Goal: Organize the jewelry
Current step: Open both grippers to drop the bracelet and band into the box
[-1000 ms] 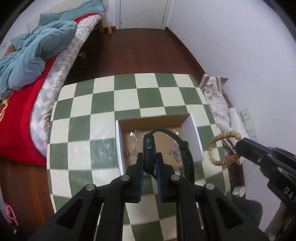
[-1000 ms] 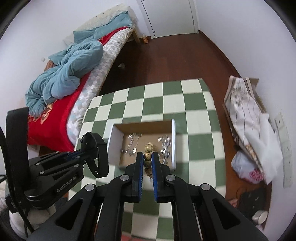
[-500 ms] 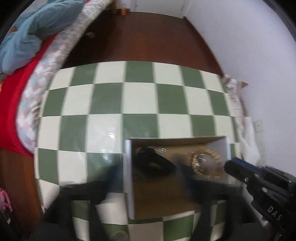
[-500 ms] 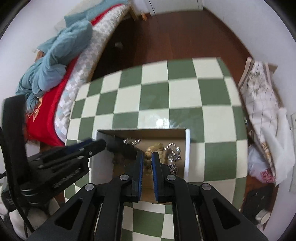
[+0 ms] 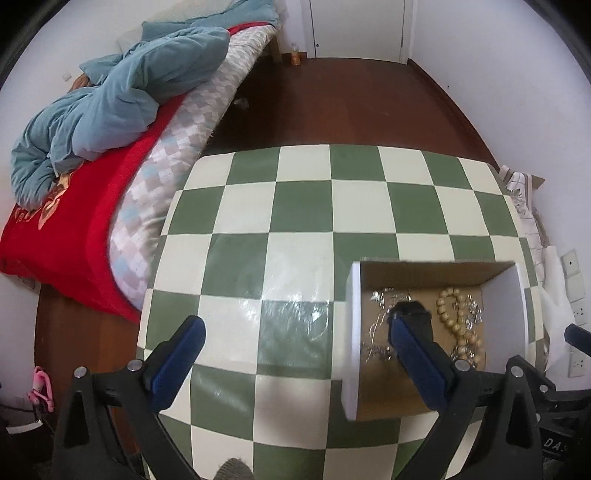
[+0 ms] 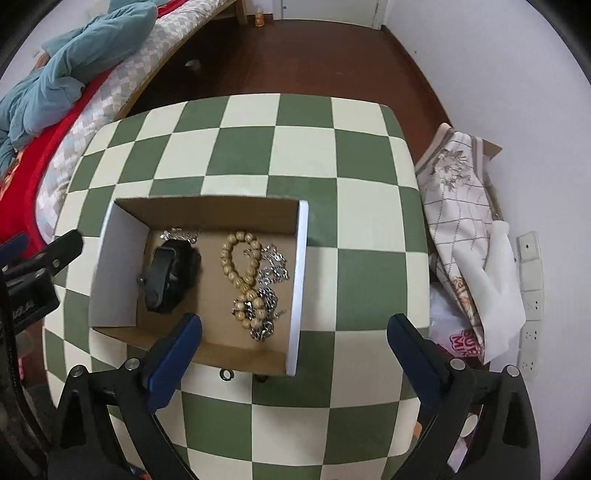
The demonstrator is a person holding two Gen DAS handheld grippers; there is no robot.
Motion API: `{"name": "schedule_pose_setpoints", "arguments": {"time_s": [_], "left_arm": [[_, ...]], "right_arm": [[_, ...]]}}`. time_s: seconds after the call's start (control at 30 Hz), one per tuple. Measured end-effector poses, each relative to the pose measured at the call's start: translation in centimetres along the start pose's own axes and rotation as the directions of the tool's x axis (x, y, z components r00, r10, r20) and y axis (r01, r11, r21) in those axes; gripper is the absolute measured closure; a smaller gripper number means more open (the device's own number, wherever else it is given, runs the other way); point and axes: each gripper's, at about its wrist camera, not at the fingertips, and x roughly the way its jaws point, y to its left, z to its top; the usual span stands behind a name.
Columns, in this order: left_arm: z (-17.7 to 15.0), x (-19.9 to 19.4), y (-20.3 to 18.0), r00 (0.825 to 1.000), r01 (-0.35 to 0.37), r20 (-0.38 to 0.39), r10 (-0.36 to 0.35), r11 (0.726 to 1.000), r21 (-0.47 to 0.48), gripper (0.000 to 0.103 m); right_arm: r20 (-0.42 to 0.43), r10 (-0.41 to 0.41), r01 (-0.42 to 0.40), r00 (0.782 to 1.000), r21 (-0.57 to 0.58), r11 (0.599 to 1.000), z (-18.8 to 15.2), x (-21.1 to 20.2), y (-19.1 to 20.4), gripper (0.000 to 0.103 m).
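An open cardboard box [image 6: 301, 258] with white sides stands on the green and white checkered table [image 6: 303, 155]. Inside lie a black watch [image 6: 168, 275], a wooden bead bracelet [image 6: 240, 266] and silver chains [image 6: 271, 271]. The box also shows in the left wrist view [image 5: 352, 332], with the bracelet [image 5: 456, 317] and the watch [image 5: 410, 308] in it. My left gripper [image 5: 295, 334] is open and empty above the table, left of the box. My right gripper [image 6: 295, 334] is open and empty above the box's near right part.
A bed [image 5: 74, 221] with a red cover and blue quilt stands left of the table. Patterned cloth and bags [image 6: 465, 229] lie against the right wall. Brown floor and a white door [image 5: 356, 26] are beyond the table.
Both grippers have opened and pulled back up. The watch has left the left gripper and the bead bracelet the right one; both now lie in the box.
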Motion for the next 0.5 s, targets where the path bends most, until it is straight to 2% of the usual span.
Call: {"name": "schedule_pose_setpoints", "arguments": {"time_s": [0.23, 0.5], "left_arm": [[-1.8, -2.1, -0.2, 0.998, -0.017, 0.063, 0.017, 1.0, 0.005, 0.0], [-3.3, -5.6, 0.0, 0.992, 0.002, 0.127, -0.002, 1.0, 0.0, 0.0]], "right_arm": [[0.039, -0.017, 0.017, 0.999, 0.014, 1.0, -1.6, -0.9, 0.6, 0.0], [0.118, -0.028, 0.024, 0.993, 0.033, 0.999, -3.4, -4.4, 0.6, 0.0]]}}
